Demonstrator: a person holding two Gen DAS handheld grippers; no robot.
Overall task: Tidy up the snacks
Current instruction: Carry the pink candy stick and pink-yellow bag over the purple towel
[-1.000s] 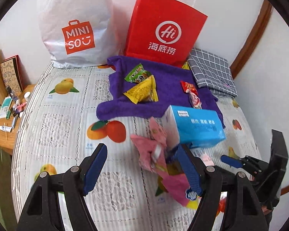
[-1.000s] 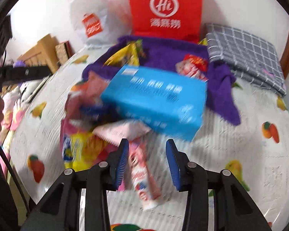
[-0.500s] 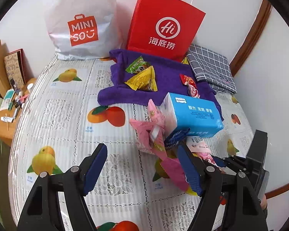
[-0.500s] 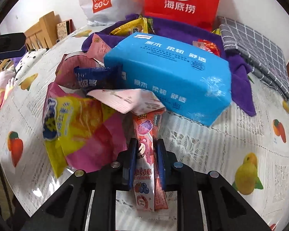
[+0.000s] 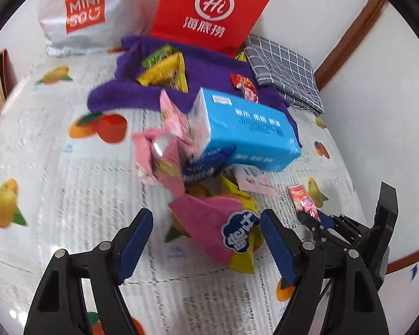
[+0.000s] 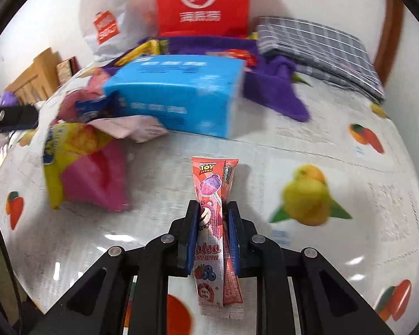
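Note:
A heap of snacks lies on the fruit-print bedspread (image 5: 56, 167): a pink-and-yellow bag (image 5: 218, 217), pink packets (image 5: 148, 150) and a dark blue packet (image 5: 206, 164) against a blue tissue pack (image 5: 251, 128). My left gripper (image 5: 206, 217) hovers low over the heap, its jaws opening. The pink-and-yellow bag's corner sits between them, and the pads do not touch it. My right gripper (image 6: 212, 208) is shut on red lollipop packets (image 6: 209, 184), clear of the heap. In the left wrist view the right gripper (image 5: 318, 223) shows at the right with the lollipop packets (image 5: 303, 199).
A purple towel (image 5: 209, 64) behind the tissue pack carries a yellow snack (image 5: 164, 72) and a red one (image 5: 244, 86). A red paper bag (image 5: 212, 11) and a white shopping bag (image 5: 81, 14) lean on the wall. A grey checked cloth (image 5: 285, 64) lies at the back right.
My right gripper shut on the lollipop packets and drew them out from the heap. My left gripper came down closer to the heap, and the pink-and-yellow bag now lies between its jaws.

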